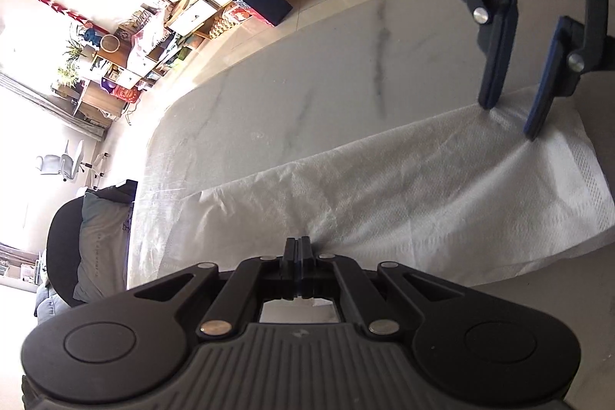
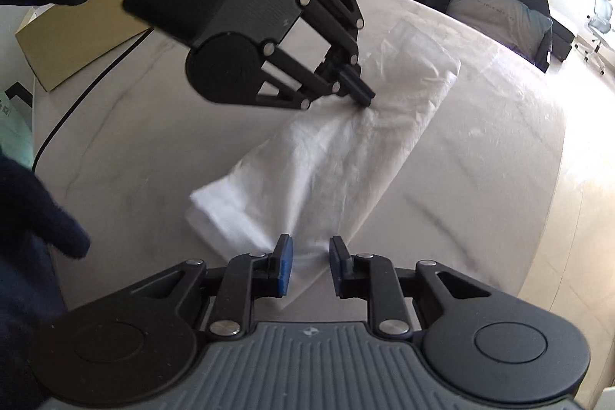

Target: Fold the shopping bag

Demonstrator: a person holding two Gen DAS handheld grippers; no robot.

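On the table, left gripper fingers pinch the shopping bag mid-strip; right gripper fingers spread, straddling its near end.

Both wrist views face one bag (closely).

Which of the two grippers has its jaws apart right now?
The right gripper: its blue-padded fingers stand apart over one end of the white shopping bag. The left gripper is shut, tips pressed on the bag's middle.
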